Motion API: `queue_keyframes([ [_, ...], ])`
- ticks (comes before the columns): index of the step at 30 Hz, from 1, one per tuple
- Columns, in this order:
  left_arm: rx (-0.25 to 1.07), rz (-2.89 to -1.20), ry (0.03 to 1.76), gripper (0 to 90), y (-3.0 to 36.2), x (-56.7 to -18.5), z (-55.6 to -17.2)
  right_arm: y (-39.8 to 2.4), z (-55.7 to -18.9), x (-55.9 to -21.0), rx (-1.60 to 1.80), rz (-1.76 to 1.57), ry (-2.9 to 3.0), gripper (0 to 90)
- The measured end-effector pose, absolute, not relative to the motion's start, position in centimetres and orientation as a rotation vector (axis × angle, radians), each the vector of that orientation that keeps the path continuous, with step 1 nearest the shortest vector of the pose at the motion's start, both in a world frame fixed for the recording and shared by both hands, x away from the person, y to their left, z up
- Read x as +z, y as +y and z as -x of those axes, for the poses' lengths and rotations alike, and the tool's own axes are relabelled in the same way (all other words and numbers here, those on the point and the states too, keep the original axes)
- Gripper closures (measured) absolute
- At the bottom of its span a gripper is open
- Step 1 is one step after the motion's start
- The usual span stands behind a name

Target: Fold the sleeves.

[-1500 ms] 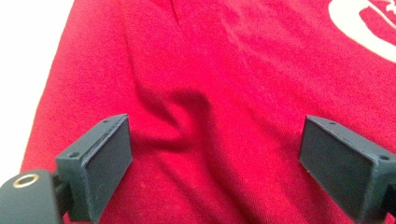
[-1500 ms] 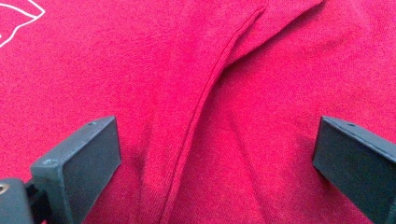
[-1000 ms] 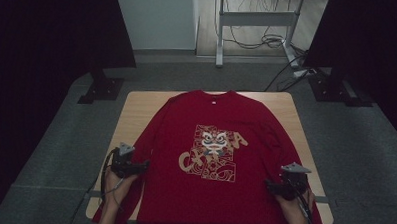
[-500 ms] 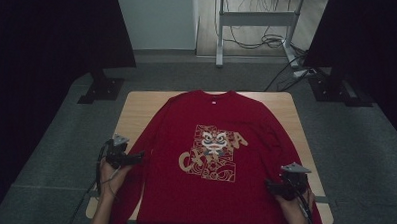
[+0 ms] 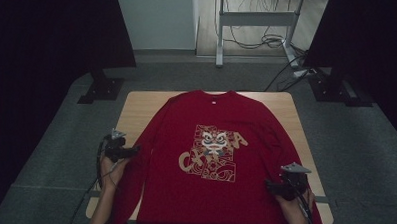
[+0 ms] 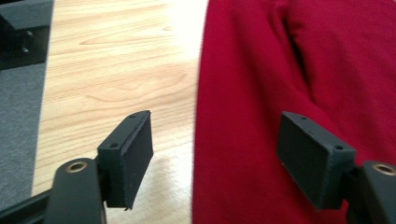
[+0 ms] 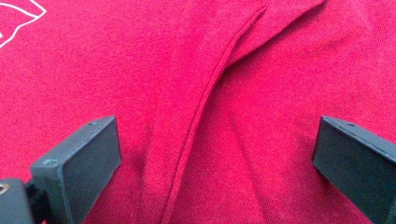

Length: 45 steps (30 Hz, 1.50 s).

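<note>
Red long-sleeve shirt lies flat for folding. My left gripper, jaws just closing, unclamped, straddles its sleeve edge; right gripper gapes over the side seam.

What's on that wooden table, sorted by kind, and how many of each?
Red long-sleeved shirt: 1
Hand-held tools: 2, the left tool and the right tool
Total: 3

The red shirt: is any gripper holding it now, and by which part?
Nothing is held. The left gripper, just closing, straddles the sleeve edge; the right gripper stands open over the shirt.
</note>
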<state>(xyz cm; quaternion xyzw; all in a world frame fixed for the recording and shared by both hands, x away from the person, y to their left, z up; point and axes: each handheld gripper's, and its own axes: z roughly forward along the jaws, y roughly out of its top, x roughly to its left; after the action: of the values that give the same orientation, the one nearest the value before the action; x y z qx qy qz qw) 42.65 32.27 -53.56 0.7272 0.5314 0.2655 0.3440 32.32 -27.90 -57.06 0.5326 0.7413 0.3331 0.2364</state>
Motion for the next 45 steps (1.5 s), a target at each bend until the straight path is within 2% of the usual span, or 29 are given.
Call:
queue_keyframes([
  [11,0.689,-1.882,1.415,27.9,32.2,-55.5,-43.1,-27.9,-32.3,-57.1,0.913,-1.459,2.034,0.9],
  [14,0.680,-1.885,1.388,31.9,32.0,-55.4,-42.8,-27.9,-32.3,-57.1,0.912,-1.459,2.034,0.9],
  [15,0.674,-1.888,1.379,45.8,31.9,-55.3,-42.7,-27.9,-32.3,-57.1,0.913,-1.459,2.034,0.9],
  [16,0.674,-1.888,1.379,55.0,31.9,-55.3,-42.7,-27.9,-32.3,-57.1,0.913,-1.459,2.034,0.9],
  [18,0.644,-1.892,1.370,55.0,31.5,-55.2,-42.5,-27.9,-32.3,-57.1,0.913,-1.459,2.034,0.9],
  [19,0.644,-1.892,1.370,75.3,31.5,-55.2,-42.5,-27.9,-32.3,-57.1,0.913,-1.459,2.034,0.9],
  [21,0.608,-1.885,1.361,75.3,31.4,-55.2,-42.5,-27.9,-32.3,-57.1,0.912,-1.459,2.034,0.9],
  [22,0.608,-1.885,1.361,86.0,31.4,-55.2,-42.5,-27.9,-32.3,-57.1,0.912,-1.459,2.034,0.9],
  [36,0.632,-1.823,1.347,87.2,31.3,-54.5,-41.9,-27.9,-32.3,-57.1,0.912,-1.459,2.034,0.8],
  [45,0.640,-1.775,1.250,87.1,30.3,-51.3,-40.8,-27.9,-32.3,-57.1,0.913,-1.456,2.037,0.9],
])
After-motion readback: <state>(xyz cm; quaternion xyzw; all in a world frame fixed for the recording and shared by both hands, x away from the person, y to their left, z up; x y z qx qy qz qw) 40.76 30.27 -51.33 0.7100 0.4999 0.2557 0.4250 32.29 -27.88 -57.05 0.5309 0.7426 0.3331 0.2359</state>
